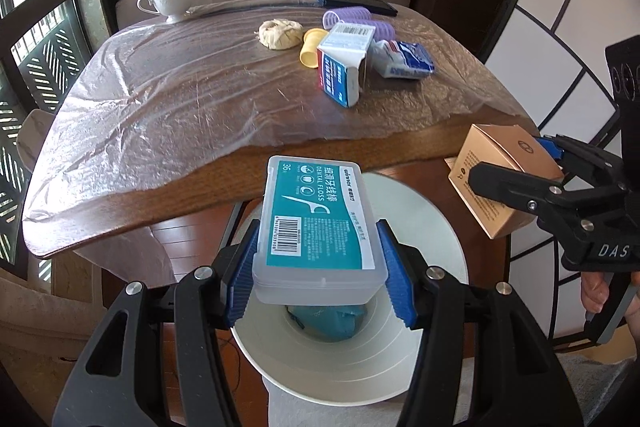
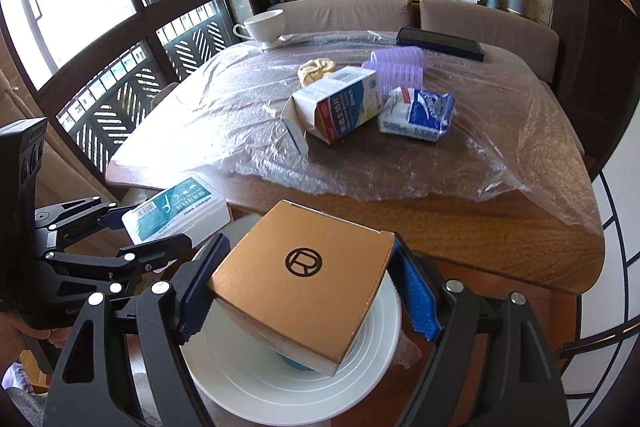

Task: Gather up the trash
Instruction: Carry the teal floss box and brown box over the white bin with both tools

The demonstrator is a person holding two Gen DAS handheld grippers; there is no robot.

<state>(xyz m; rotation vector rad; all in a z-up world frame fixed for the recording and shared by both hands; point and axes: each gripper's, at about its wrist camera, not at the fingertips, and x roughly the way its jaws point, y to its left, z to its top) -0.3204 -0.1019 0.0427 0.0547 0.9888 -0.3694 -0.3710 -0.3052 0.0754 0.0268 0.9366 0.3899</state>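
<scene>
Over one white bin, left gripper jaws clamp one floss box, right gripper one tan carton.

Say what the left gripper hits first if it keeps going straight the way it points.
Probably the table edge. The left gripper, shut on the floss box, points forward over the bin toward it. Depth is unclear; if angled lower, it could pass under the tabletop.

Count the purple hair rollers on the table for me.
2: one purple roller lies at the far side near the black case, the other roller just in front, partly behind the white carton. More could be hidden.
</scene>
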